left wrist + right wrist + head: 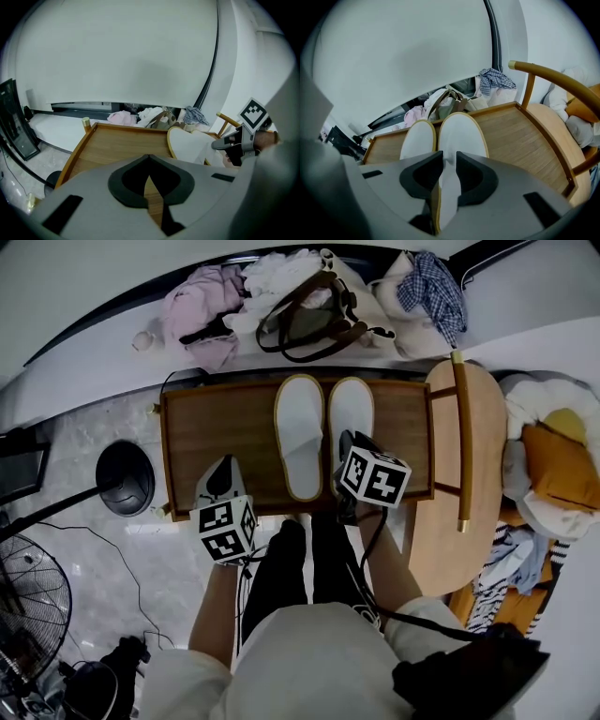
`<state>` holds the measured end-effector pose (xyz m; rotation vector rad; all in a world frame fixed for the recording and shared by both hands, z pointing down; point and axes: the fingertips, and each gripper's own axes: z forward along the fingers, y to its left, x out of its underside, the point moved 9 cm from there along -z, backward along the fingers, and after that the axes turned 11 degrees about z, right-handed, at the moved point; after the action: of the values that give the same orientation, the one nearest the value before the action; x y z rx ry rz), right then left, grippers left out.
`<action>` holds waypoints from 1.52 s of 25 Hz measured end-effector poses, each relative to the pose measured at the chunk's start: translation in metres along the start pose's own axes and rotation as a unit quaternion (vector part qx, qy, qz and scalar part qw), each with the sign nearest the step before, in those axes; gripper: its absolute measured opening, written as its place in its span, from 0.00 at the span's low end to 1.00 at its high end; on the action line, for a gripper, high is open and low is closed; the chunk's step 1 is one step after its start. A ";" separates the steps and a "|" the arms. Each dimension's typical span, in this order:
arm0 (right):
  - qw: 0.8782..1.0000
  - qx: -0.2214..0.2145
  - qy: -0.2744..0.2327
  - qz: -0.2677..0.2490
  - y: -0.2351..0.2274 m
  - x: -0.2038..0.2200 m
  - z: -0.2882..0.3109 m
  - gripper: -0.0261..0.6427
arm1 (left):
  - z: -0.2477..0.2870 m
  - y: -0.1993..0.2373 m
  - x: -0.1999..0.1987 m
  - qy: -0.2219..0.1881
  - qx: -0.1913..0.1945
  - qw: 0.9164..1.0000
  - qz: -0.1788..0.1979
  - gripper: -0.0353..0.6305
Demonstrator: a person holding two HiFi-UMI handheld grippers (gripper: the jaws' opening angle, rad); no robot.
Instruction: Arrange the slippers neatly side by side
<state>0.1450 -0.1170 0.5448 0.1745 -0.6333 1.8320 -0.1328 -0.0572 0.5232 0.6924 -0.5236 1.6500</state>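
Observation:
Two white slippers with tan edging lie side by side, toes away from me, on a wooden tray table (211, 432). In the head view they are the left slipper (299, 432) and the right slipper (352, 411). My right gripper (349, 450) sits at the heel of the right slipper (461, 133). Its jaws stand a little apart, and the slipper's heel edge lies in the gap of the right gripper (449, 158). The left slipper (417, 140) rests just beside it. My left gripper (224, 472) hovers over the bare wood left of the slippers. The tips of the left gripper (149, 158) meet, with nothing held.
A wooden chair (464, 427) stands right of the table. Behind the table lie a brown-handled bag (309, 320), pink clothes (202, 301) and a checked cloth (431, 287). A black round base (127, 479), a fan (28, 601) and cables are on the floor at left.

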 end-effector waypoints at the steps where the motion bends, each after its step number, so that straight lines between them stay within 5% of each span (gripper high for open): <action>1: 1.000 -0.002 -0.001 -0.002 0.000 -0.001 -0.001 0.19 | 0.000 -0.001 0.000 -0.001 -0.001 1.000 -0.001 0.08; 23: 0.997 -0.033 -0.022 -0.062 -0.009 -0.025 -0.059 0.20 | -0.040 -0.038 -0.026 -0.060 -0.030 0.997 -0.028 0.08; 38: 0.992 -0.058 -0.064 -0.087 -0.029 -0.055 -0.113 0.16 | -0.072 -0.076 -0.073 -0.122 -0.032 0.992 0.005 0.08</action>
<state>0.2122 -0.0999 0.4355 0.2632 -0.7877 1.6211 -0.0611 -0.0463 0.4187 0.8497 -0.7530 1.5593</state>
